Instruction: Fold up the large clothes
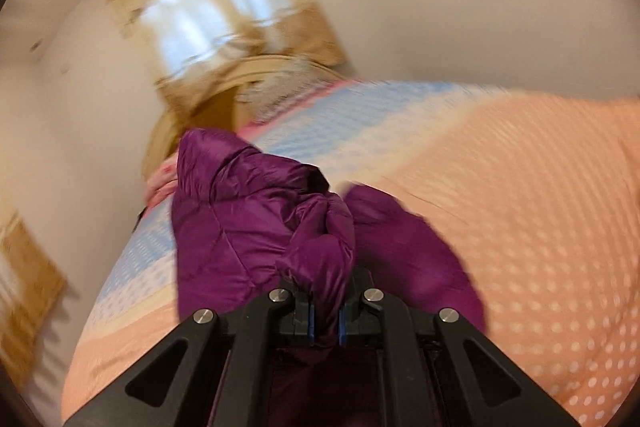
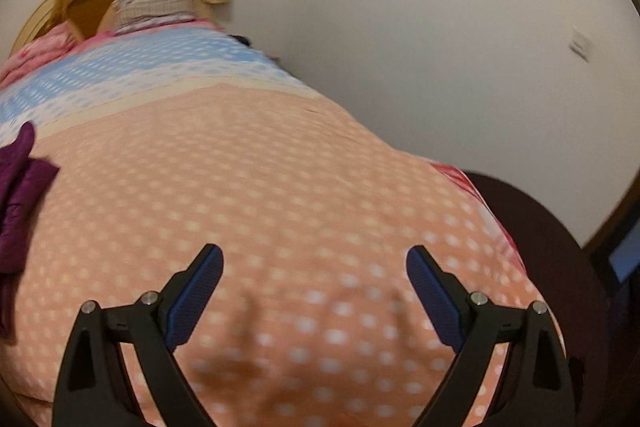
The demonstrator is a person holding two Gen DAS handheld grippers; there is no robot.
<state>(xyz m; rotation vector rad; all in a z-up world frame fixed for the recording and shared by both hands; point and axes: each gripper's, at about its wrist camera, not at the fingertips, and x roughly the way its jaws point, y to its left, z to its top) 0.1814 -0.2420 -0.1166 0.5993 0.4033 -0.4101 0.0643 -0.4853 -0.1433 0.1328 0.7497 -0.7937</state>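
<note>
Left gripper (image 1: 326,323) clamped on the purple jacket (image 1: 240,219); right gripper (image 2: 314,267) gapes empty, so grab the fabric at nine o'clock.

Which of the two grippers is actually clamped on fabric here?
The left gripper: its blue pads are pinched on a bunch of the purple jacket. The right gripper stands wide open over the orange dotted bedspread, holding nothing.

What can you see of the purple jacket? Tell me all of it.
The purple jacket is shiny, quilted and puffy, like a down coat. It lies bunched and crumpled on the dotted orange bedspread. The left gripper is shut on a gathered fold of it. The right gripper stands open, clear of it.
</note>
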